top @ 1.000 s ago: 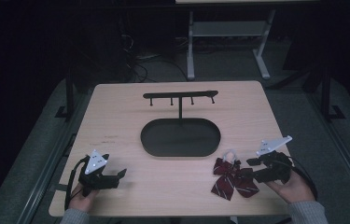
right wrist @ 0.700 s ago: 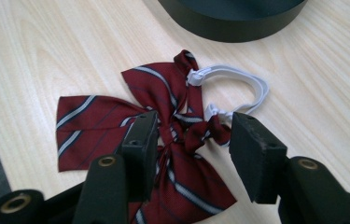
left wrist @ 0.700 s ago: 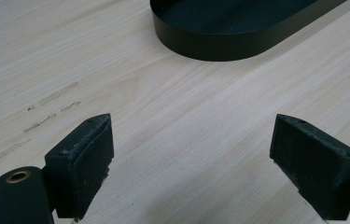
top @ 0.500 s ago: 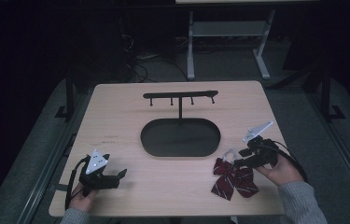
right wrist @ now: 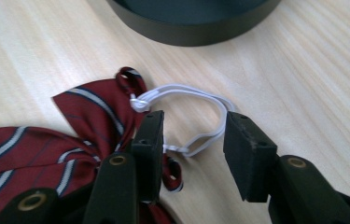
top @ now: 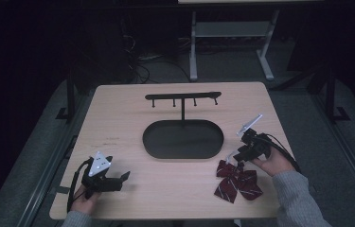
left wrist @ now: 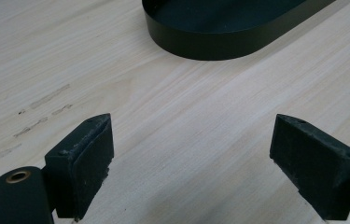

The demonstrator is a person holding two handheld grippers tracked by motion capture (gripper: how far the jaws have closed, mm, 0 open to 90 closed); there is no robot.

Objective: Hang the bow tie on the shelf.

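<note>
While the left tongs (top: 124, 176) rest wide open and empty near the bench's (top: 118, 118) front left, the stand (top: 183, 98) rises from its tray (top: 183, 139) mid-bench. At front right lies the bow tie (top: 237, 181): light, floppy, likely to slide. The right tongs (right wrist: 192, 148), closing, straddle its elastic loop (right wrist: 186, 91) without pinching yet; that loop looks the best hold.

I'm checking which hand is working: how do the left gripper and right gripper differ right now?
The left gripper has wide jaws over bare table; the right gripper has narrower jaws, just been closing, around the bow tie's white elastic loop. Left rests away from the bow tie; right is at it. Both are hand-held, black-jawed.
</note>
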